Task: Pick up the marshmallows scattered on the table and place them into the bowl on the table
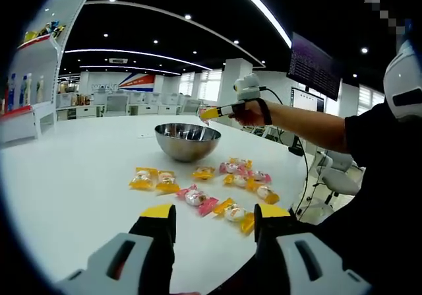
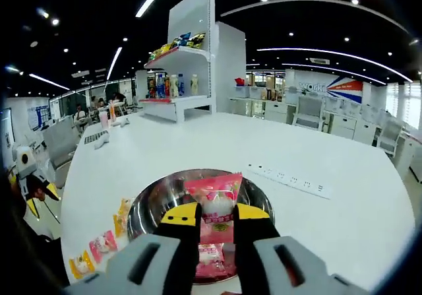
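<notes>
Right gripper (image 2: 215, 217) clamps a glossy pink marshmallow packet (image 2: 215, 199) above the shiny round steel bowl (image 2: 150, 206) | packet's lower part hidden between jaws | left gripper (image 1: 214, 216) jaws apart, low over white table (image 1: 79, 176) | crinkly yellow and pink wrapped marshmallows (image 1: 204, 188) scattered beside bowl | person's arm (image 1: 303, 125) stretched out over the bowl

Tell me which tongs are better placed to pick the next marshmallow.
Left. The left tongs are open just short of the packets on the table, likely the easier grab. The right tongs are shut on a pink packet above the bowl.
</notes>
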`<state>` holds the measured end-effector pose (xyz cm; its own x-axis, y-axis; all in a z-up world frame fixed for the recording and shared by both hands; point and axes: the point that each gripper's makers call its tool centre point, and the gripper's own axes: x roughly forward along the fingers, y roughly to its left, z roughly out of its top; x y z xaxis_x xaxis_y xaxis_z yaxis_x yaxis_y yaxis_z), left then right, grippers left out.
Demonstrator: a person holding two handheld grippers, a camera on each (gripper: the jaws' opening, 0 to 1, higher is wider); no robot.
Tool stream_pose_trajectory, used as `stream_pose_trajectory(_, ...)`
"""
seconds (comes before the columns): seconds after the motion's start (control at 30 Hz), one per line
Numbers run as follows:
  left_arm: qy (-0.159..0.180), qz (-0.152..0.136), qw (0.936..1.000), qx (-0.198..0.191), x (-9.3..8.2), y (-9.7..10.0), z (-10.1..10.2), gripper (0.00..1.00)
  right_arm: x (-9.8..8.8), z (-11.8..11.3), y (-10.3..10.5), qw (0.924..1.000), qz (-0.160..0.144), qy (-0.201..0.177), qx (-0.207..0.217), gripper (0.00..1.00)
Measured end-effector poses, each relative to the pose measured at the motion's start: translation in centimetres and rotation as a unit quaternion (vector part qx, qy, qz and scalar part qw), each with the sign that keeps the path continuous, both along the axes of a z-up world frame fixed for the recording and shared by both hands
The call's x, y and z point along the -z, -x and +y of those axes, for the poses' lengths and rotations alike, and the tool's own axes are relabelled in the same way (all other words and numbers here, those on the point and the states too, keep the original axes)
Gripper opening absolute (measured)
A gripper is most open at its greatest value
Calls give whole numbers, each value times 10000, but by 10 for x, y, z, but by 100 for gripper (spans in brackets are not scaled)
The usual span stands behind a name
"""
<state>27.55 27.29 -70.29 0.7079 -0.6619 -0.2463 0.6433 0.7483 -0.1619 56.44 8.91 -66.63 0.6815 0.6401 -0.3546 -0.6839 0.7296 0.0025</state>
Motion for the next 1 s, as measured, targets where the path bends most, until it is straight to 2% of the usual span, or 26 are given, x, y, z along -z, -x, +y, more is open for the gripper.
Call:
stream_pose_trajectory(0.23, -6, 7, 10000, 41, 0, 1, -4, 48, -1, 2, -10, 9995, -103, -113, 269, 20)
stream_pose_trajectory(0.77, -25, 63, 10000, 25, 2, 1, -6, 47, 4, 13, -11, 9997, -94, -99, 186, 21)
stream_pose_trajectory(0.83, -31, 69, 10000, 35, 3, 1, -6, 47, 3, 12, -11, 9997, -84, -132, 174, 23)
stream_pose_trajectory(1.0, -31, 72, 10000, 48, 3, 1, -8, 47, -2, 15, -8, 9997, -132, -182, 63, 35)
